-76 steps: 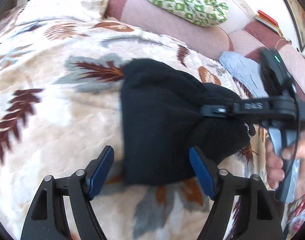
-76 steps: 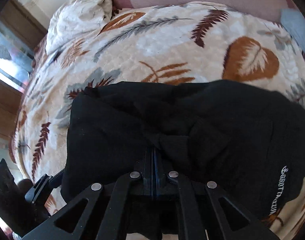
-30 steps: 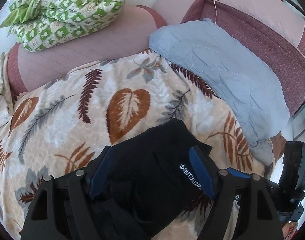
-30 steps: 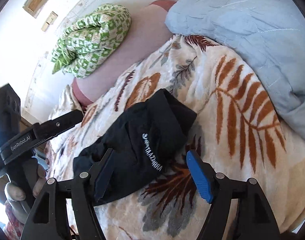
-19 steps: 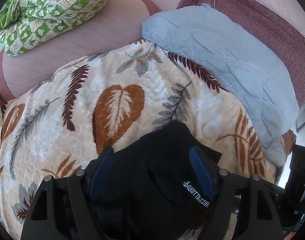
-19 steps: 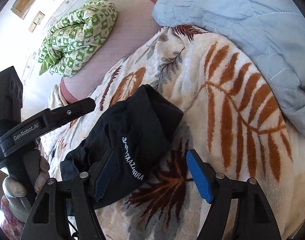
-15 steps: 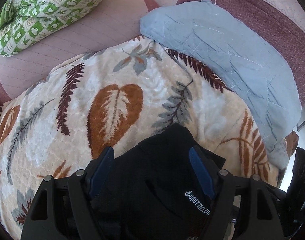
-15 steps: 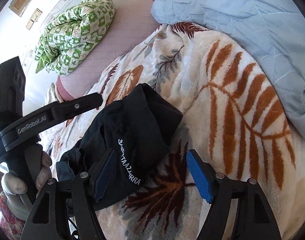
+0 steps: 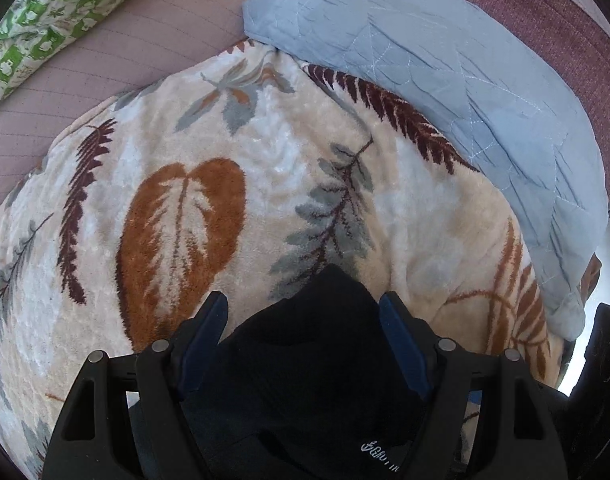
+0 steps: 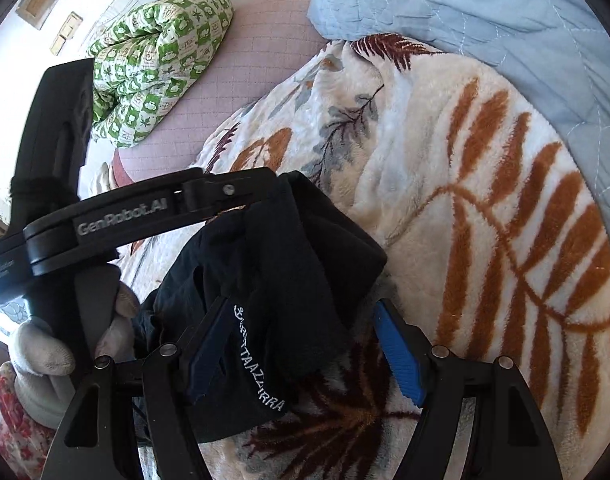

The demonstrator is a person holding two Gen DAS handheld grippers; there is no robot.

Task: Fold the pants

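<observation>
The black pants lie folded in a small bundle on the leaf-print blanket; white lettering shows on the fabric. My left gripper is open, its blue pads either side of the bundle's far end. In the right wrist view the pants lie at the lower left. My right gripper is open around their near corner. The left gripper's black body crosses just above the pants, held by a gloved hand.
A light blue quilted cover lies at the blanket's far right edge. A green-and-white checked quilt sits on the pink mattress at the back. The leaf-print blanket spreads to the right of the pants.
My right gripper, shut on the pants 2.5 s ago, has opened. Both grippers have since moved in closer to the bundle, which now sits lower and larger between the left fingers.
</observation>
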